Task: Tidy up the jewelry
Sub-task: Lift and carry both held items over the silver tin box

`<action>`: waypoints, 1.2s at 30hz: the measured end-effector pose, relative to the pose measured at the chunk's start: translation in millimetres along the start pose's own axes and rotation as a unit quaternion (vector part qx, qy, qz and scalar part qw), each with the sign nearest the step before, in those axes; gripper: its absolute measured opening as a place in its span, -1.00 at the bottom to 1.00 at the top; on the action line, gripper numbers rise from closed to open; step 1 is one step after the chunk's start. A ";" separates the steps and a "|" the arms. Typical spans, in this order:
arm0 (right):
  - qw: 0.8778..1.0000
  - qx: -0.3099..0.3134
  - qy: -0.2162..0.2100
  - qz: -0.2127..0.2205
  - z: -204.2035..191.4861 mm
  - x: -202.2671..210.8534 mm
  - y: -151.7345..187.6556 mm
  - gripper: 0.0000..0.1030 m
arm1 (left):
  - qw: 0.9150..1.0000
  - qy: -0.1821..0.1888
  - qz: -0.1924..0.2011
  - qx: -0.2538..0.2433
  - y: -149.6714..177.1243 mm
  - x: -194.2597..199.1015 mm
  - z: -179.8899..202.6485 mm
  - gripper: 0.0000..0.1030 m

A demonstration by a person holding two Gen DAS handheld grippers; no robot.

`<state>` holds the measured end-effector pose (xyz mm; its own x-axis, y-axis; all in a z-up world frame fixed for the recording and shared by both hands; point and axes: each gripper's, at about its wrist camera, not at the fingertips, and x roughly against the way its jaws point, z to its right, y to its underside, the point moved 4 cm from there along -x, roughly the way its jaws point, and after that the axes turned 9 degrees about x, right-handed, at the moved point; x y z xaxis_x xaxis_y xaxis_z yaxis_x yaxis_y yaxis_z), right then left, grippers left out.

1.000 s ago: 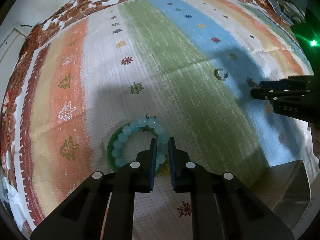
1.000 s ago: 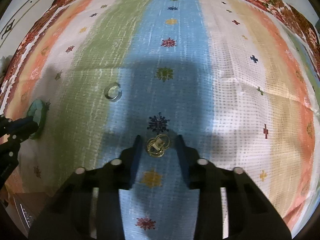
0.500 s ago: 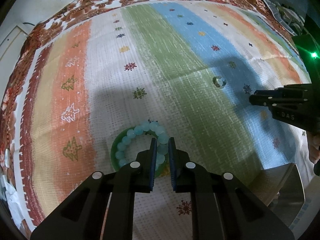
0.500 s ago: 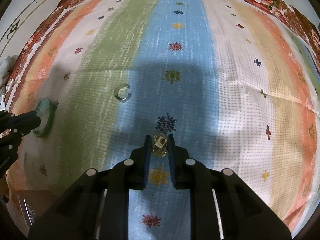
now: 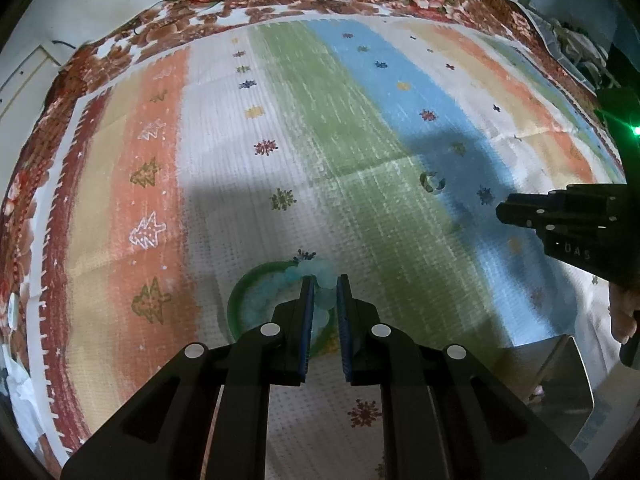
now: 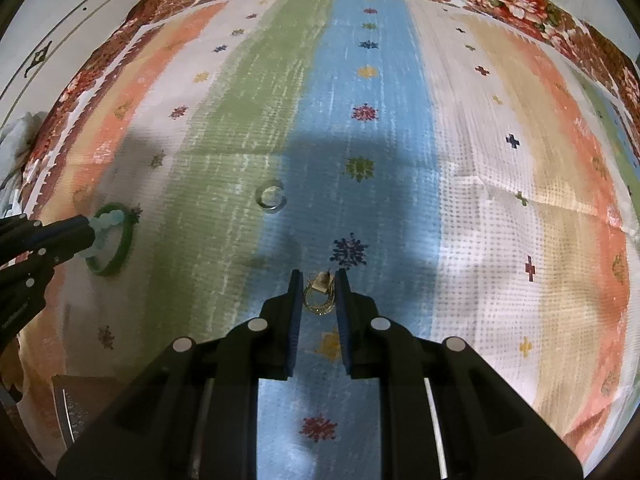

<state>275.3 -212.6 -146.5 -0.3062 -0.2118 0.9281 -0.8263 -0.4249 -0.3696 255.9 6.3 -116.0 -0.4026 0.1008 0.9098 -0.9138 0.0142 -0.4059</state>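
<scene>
The left gripper [image 5: 322, 288] is clenched on the pale bead bracelet [image 5: 320, 270] over the green bangle [image 5: 236, 300] on the striped cloth [image 6: 500, 200]. The right gripper [image 6: 318, 280] grasps gold earrings [image 6: 319, 300], near the silver ring [image 6: 271, 197].

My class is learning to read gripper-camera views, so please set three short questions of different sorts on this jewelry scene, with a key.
1. True or false: the left gripper is closed on the pale bead bracelet.
2. What lies between the right gripper fingers? A) gold ring B) green bangle C) silver ring
3. Fill in: the silver ring lies loose on the striped ____.

Key: 1 true. 2 A, the gold ring. 3 cloth; the green bangle rests there too.
</scene>
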 end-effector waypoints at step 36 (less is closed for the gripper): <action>0.997 0.019 -0.014 0.072 -38.5 68.8 13.1 -0.66 | 0.996 0.026 0.080 0.040 4.6 68.4 -4.1 -0.78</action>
<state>225.2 -198.9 -85.7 -0.4073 -0.2974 0.8635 -0.7555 -0.4215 -0.5015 224.4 17.3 -56.0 -0.5411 0.1466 0.8281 -0.8409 -0.0856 -0.5344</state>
